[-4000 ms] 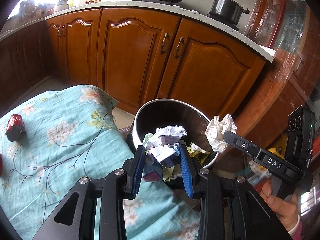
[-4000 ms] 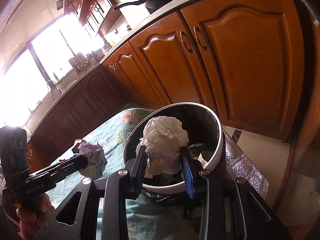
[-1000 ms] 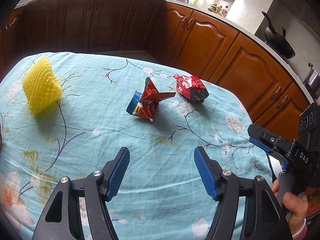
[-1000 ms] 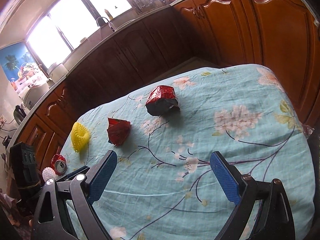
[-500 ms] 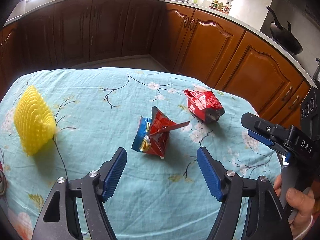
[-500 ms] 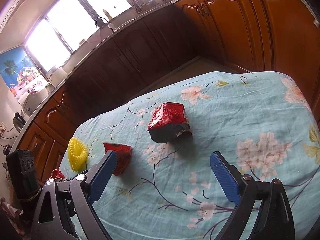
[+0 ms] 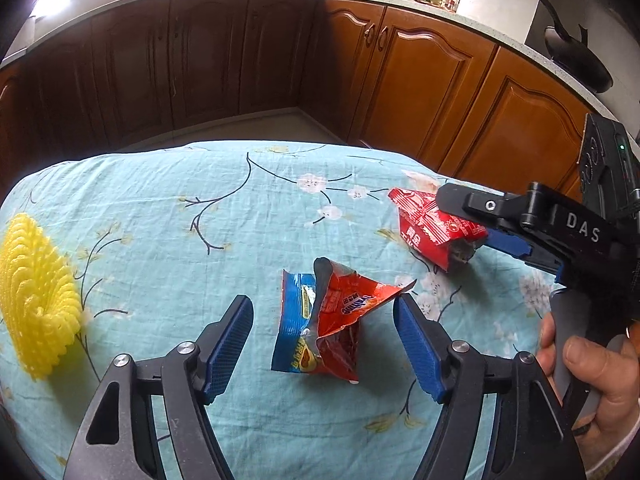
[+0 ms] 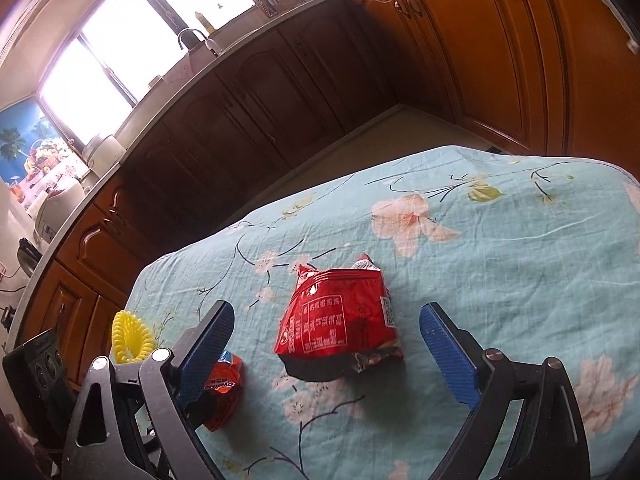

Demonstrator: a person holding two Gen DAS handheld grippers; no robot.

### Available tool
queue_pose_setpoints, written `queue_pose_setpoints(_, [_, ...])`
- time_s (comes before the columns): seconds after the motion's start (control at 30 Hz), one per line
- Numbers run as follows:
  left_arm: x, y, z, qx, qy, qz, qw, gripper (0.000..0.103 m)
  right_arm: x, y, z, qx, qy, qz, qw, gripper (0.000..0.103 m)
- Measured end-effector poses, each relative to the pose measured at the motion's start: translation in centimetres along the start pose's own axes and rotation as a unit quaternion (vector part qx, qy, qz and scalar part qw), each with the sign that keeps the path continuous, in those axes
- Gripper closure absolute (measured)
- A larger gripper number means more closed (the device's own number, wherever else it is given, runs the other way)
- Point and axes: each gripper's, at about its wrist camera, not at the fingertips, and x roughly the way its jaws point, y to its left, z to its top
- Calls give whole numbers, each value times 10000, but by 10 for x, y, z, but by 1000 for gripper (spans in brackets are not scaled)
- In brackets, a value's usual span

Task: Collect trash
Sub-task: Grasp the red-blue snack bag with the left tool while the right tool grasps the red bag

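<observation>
Your left gripper [image 7: 323, 343] is spread wide with nothing in it, and the crumpled red-and-blue wrapper [image 7: 329, 320] lies on the tablecloth [image 7: 200, 216] right between its two blue pads [image 7: 226, 342], its raised red flap reaching almost to the right-hand pad. Your right gripper [image 8: 326, 354] is likewise wide open and empty, with the red packet [image 8: 338, 322] lying between its fingers, a little ahead of the tips. Both pieces look like thin foil film: very light, soft, crinkly and probably slick, so they should crush rather than resist. Pinch each across its bunched middle, where the folds stack up, not by a loose corner that could slide out. Come down low enough to catch the bulk without snagging the cloth. The yellow foam net [image 7: 36, 300] sits well off to the left of your left gripper.
</observation>
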Motion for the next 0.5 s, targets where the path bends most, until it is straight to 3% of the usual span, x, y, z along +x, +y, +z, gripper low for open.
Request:
queue_pose_setpoints(0.07, [4,0,-1,-15,32,-59,10000,35,8,1,-3,-108,126,-107,9998,23])
queue_pose_setpoints(0.1, [6,-1,-2,-8,41,-68,10000,43,10,1,-5,-124,184,-159,9996,45])
queue_pose_setpoints(0.13, [6,-3,-1,2,76,-75,9999,56,10,-1,-8,-119,202,-204,9995,60])
queue_pose_setpoints(0.17, [8,-4,-1,14,112,-102,9999,64,7,-1,-10,-136,139,-229,9995,62])
queue_pose_setpoints(0.2, [8,-5,-2,12,146,-155,9998,78,2,-1,-13,-172,76,-257,9995,68])
queue_pose_setpoints(0.5, [-16,-23,-17,47,18,-502,9987,87,-61,-17,-45,-212,-241,-193,9993,72])
